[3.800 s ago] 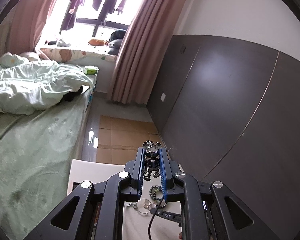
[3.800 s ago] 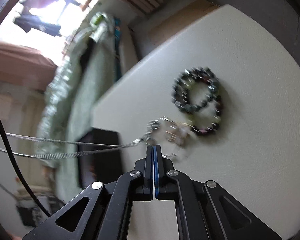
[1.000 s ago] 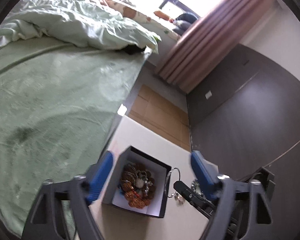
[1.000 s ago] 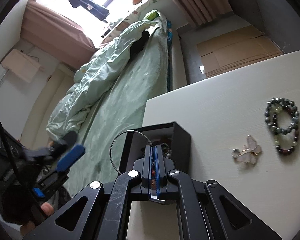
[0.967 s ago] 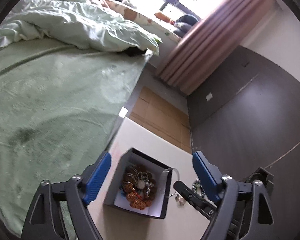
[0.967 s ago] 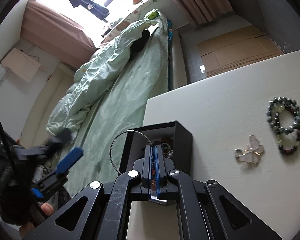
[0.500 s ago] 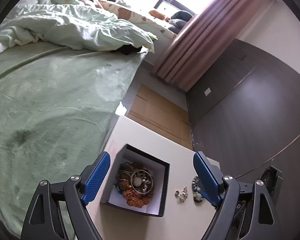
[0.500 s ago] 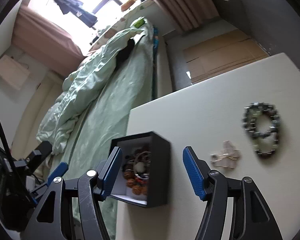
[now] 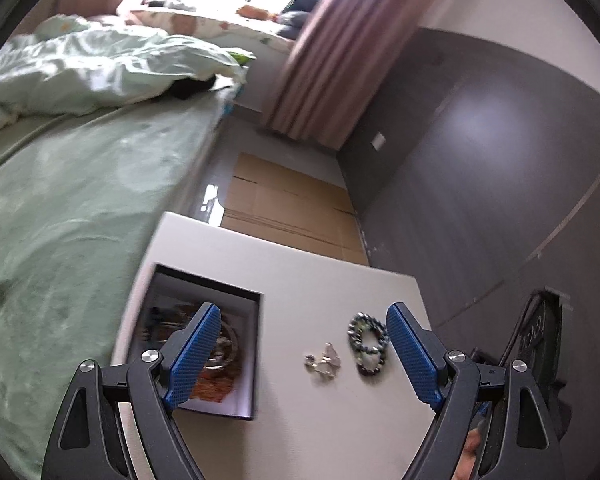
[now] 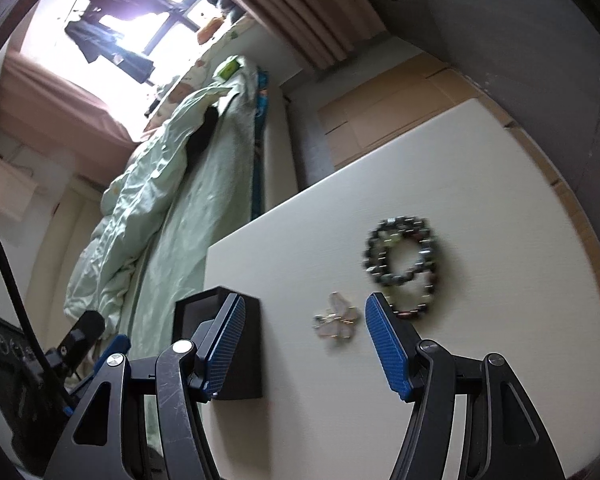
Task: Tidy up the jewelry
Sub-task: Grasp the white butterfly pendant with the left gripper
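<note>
White table (image 10: 480, 360), clear pendant (image 10: 336, 320) between right tool (image 10: 304, 344) pads

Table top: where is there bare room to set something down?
The white table is bare beyond the black box and beaded bracelets, toward its far edge, and near the camera. The strip holding the butterfly charm beside the bracelets is crowded.

both hand-held grippers, left (image 9: 300, 354) and right (image 10: 306, 342), hang spread wide, holding nothing.
</note>
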### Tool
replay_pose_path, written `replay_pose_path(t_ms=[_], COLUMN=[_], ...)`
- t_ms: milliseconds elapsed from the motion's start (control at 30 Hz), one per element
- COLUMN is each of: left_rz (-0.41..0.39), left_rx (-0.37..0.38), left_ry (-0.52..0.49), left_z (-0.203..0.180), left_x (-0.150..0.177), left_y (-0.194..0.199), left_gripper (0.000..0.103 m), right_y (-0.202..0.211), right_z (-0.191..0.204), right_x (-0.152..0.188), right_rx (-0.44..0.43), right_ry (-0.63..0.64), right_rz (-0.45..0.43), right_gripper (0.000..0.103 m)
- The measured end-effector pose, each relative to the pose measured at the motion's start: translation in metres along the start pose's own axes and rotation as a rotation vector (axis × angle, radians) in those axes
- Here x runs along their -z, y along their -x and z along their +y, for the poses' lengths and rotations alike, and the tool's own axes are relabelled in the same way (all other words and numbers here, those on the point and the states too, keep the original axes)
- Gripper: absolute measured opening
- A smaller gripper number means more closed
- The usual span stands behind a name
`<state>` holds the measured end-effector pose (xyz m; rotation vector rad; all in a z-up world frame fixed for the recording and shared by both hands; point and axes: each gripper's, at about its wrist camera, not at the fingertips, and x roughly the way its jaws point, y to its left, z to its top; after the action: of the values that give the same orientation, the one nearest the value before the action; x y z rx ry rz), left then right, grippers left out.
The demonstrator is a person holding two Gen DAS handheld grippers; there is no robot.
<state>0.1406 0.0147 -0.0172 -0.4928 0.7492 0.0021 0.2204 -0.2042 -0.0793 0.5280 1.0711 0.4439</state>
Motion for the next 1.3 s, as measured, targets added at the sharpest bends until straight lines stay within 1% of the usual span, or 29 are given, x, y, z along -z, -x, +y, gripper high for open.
replay_pose_path(t_ms=[67, 133, 300, 433, 533, 567, 633, 767, 900, 1100, 1167, 1300], left_rz=[0.024, 0.042, 0.108, 0.157, 0.195, 0.208, 0.239, 0.286, 0.315, 0.339, 0.337, 0.346], left_rx=[0.014, 0.012, -0.009, -0.025, -0.022, -0.024, -0.032, -0.058, -0.082, -0.131, -0.155, -0.179], left_ry=[-0.035, -0.071, -0.149, -0.198, -0.228, -0.239, -0.265, -0.314, -0.315, -0.305, -0.314, -0.33], left_z=[-0.012, -0.021, -0.037, -0.046, -0.052, -0.054, -0.058, -0.062, -0.059, -0.054, -0.054, -0.054], left_x=[0.002, 0.004, 0.015, 0.024, 0.031, 0.033, 0.039, 0.048, 0.052, 0.056, 0.058, 0.062], left_y=[-0.009, -0.017, -0.04, -0.057, -0.073, -0.079, -0.092, -0.116, -0.129, -0.146, -0.149, -0.155], left_gripper=[0.085, 0.084, 0.066, 0.055, 0.045, 0.036, 0.03, 0.029, 0.029, 0.029, 0.029, 0.029], right_y=[0.005, 0.012, 0.023, 0.027, 0.032, 0.034, 0.038, 0.041, 0.043, 0.045, 0.044, 0.045], right_z=[-0.008, -0.019, -0.041, -0.057, -0.067, -0.07, -0.074, -0.083, -0.085, -0.088, -0.09, -0.091], right_x=[-0.003, -0.006, -0.01, -0.013, -0.014, -0.015, -0.015, -0.015, -0.015, -0.015, -0.015, -0.014], right_rx=[0.001, 0.004, 0.011, 0.012, 0.003, -0.001, -0.01, -0.025, -0.034, -0.039, -0.044, -0.052], right_ry=[-0.021, -0.047, -0.101, -0.153, -0.182, -0.191, -0.204, -0.228, -0.233, -0.237, -0.245, -0.253], right_rz=[-0.006, -0.015, -0.024, -0.016, -0.02, -0.023, -0.029, -0.027, -0.022, -0.018, -0.015, -0.017], right_gripper=[0.063, 0.063, 0.063, 0.063, 0.063, 0.063, 0.063, 0.063, 0.063, 0.063, 0.063, 0.063])
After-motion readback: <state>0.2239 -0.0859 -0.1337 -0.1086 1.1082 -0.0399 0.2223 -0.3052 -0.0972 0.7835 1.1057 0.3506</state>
